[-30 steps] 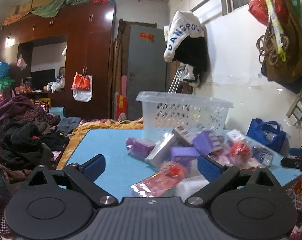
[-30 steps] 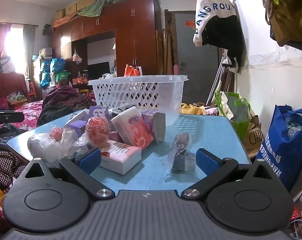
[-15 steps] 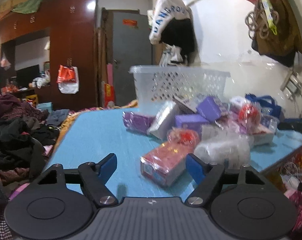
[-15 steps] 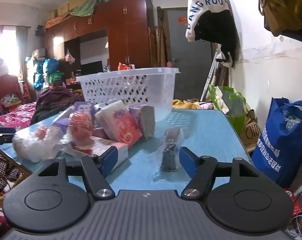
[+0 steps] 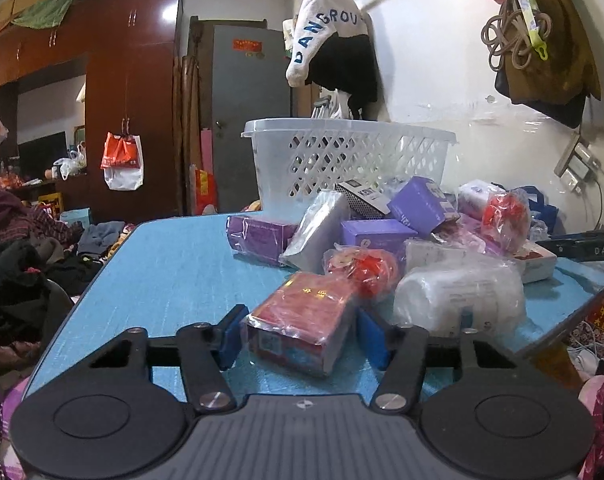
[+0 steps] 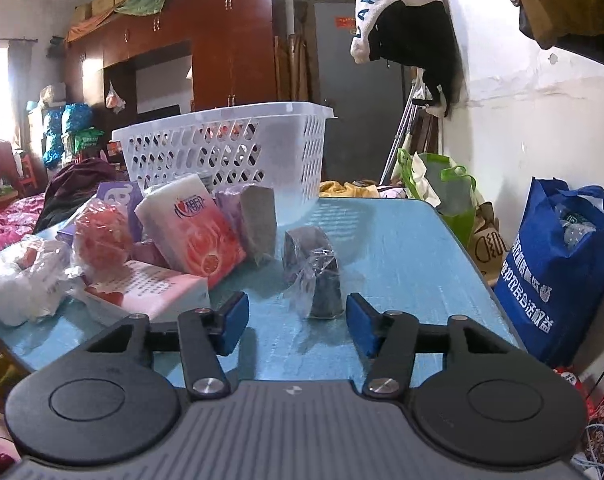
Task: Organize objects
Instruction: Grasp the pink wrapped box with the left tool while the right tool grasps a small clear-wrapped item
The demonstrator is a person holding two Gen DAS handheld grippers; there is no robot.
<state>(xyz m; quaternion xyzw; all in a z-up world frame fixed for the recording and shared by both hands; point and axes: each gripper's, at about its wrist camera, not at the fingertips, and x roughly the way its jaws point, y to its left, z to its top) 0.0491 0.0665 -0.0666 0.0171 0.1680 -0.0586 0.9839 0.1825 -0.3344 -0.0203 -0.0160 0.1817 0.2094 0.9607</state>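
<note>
My left gripper (image 5: 298, 338) brackets a red plastic-wrapped box (image 5: 302, 326) on the blue desk (image 5: 174, 272), jaws open around it, not yet clamped. My right gripper (image 6: 296, 324) hangs open before a dark wrapped packet (image 6: 319, 280). The white lattice basket (image 5: 349, 160) looks empty; nearly everything remains unsorted.

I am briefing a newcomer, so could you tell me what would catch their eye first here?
Probably the jumble of wrapped packets heaped on the blue table, in front of the white basket. Next, the left gripper straddling a red box at the near edge, and the right gripper open around a small dark wrapped item.
</note>
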